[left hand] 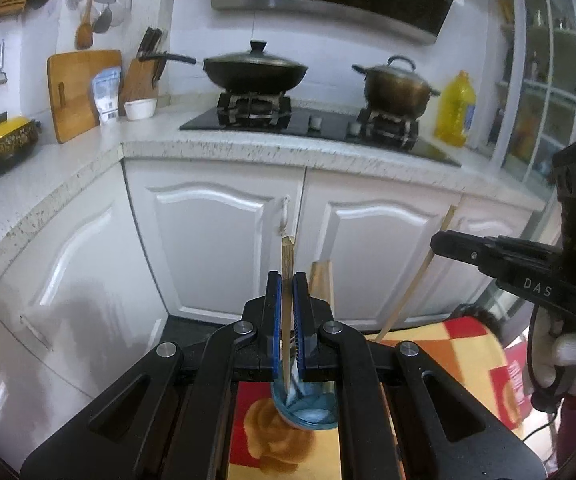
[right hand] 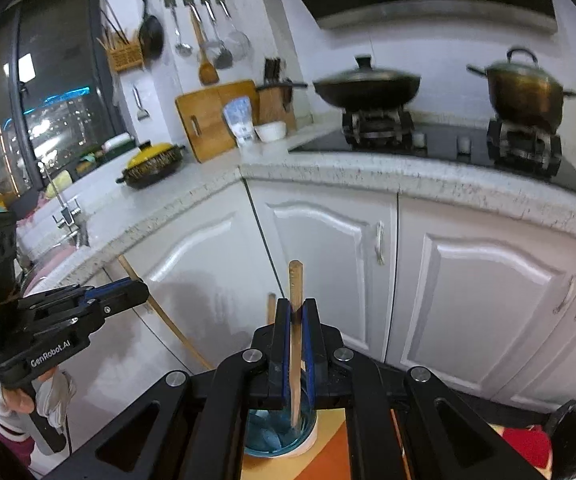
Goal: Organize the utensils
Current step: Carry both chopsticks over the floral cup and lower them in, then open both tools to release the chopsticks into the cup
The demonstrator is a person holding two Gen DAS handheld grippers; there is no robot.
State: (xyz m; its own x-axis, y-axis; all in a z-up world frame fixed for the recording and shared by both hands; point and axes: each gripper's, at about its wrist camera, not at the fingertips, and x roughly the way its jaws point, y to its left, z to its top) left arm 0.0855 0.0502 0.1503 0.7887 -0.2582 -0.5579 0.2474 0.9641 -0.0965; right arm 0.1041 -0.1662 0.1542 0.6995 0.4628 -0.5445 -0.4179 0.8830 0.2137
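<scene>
A pale wooden chopstick [left hand: 287, 280] was seen upright at lower centre of the left wrist view, its lower tip above a blue glass cup [left hand: 308, 408]. A second chopstick [right hand: 296, 340] stood upright likewise in the right wrist view.

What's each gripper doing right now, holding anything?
Left gripper: jaws closed on a thin wooden chopstick.
Right gripper: jaws closed on another wooden chopstick.

Patterned cloth surface [left hand: 440, 344] carries blue glass cup [left hand: 308, 412]; chopsticks inside.
</scene>
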